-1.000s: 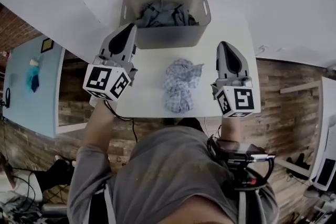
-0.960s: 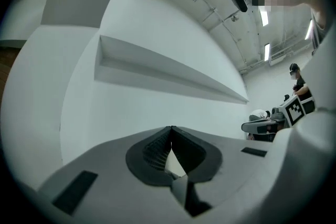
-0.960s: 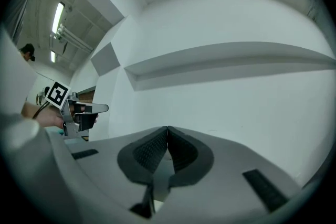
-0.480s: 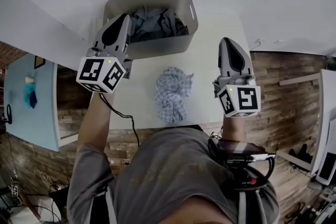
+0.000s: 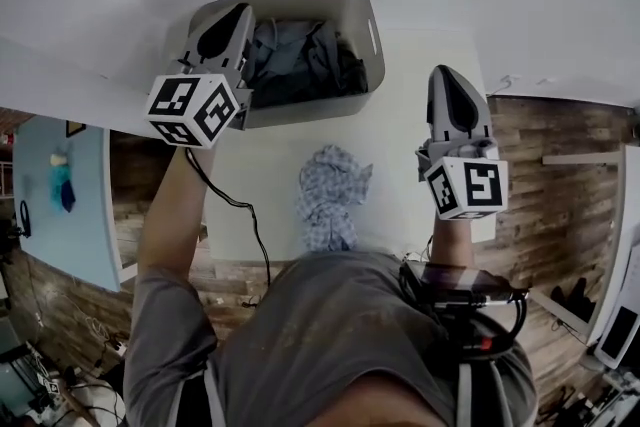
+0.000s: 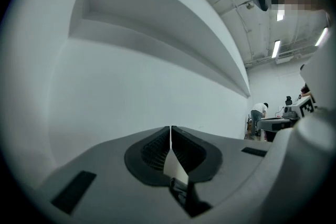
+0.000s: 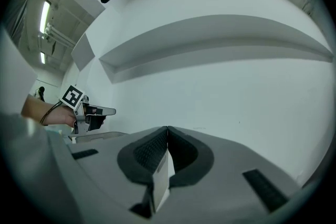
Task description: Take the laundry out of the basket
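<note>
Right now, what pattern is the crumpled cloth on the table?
Crumpled cloth: pale blue check; best in head view.

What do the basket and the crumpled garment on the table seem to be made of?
Basket: probably moulded plastic, matte grey; smooth rigid walls with a cut-out handle slot.
Garment: woven fabric, perhaps cotton, soft and matte; it lies crumpled in folds and shows a fine blue-white check.

Basket (image 5: 373, 65) walls ring the laundry (image 5: 300, 55); top open.
</note>
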Tool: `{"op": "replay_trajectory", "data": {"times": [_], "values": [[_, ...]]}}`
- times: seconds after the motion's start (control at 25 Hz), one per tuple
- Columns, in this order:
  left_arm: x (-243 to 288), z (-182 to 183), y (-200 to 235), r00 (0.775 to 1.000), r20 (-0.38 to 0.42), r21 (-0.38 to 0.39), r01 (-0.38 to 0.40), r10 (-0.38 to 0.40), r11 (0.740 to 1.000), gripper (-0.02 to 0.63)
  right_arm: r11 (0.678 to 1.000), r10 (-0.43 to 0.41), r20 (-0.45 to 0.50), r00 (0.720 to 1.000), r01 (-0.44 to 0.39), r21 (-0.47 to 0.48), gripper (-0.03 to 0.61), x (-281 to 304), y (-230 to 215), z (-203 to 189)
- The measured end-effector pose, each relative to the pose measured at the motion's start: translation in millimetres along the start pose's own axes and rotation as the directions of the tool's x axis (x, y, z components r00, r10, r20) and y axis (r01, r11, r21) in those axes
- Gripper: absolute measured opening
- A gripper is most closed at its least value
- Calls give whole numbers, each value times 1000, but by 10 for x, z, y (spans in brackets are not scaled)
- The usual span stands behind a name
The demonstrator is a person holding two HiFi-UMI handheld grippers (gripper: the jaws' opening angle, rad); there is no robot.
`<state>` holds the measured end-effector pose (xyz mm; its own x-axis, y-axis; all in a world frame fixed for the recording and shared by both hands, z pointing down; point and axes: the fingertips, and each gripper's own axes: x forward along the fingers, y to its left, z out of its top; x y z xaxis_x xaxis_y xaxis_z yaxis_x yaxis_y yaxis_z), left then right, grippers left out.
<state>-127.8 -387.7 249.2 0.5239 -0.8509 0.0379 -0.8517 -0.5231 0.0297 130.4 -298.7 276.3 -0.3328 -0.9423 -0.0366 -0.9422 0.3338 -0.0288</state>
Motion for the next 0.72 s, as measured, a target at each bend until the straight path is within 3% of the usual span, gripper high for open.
{"op": "replay_trajectory", "data": {"times": [0.08,0.28,0.44,0.56,0.72], "values": [[137,-176,106,999,-44,-12,-5,5,1000,14,1000,2,-16,1000,-2,7,8,136,-54,-99],[344,-684,274,981,-193,-68,-12,-1,998,112,999,-14,-74,997,17,39,8,394,-275,-400],[505,-843,382,966,-257,-78,1,-21,997,172,998,-15,-120,993,22,51,8,571,-390,-625],[554,-1093,444,941,-335,-91,5,-35,996,187,998,9,-153,988,1,66,8,728,-351,-786],[588,-1513,527,891,-451,-110,-9,-42,994,202,995,39,-181,983,-22,95,8,936,-336,-1031]]}}
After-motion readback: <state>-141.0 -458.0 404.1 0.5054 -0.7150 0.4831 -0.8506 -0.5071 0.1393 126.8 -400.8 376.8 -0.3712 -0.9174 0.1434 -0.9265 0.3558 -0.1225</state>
